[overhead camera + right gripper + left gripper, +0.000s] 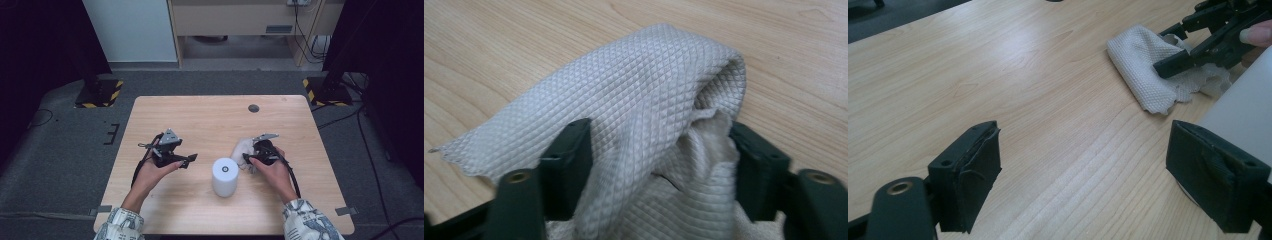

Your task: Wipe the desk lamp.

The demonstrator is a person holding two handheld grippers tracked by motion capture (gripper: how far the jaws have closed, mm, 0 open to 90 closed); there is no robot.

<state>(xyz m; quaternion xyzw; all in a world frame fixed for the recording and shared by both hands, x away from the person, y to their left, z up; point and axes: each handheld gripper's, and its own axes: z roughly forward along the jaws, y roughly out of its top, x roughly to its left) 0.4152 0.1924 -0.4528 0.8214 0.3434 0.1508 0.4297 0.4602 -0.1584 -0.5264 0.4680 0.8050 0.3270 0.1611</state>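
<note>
A paper towel (644, 115) is straddled by the right gripper (659, 165) on the table (200, 115).

The towel is bunched and folded over between the right jaws, which are spread wide to either side of it rather than pinched shut. The left gripper (1083, 170) is held with its jaws wide apart and nothing between them, just above bare wood. A white roll (224, 176) is seen upright between the two grippers, just beside the towel and near the left gripper's right jaw.
</note>
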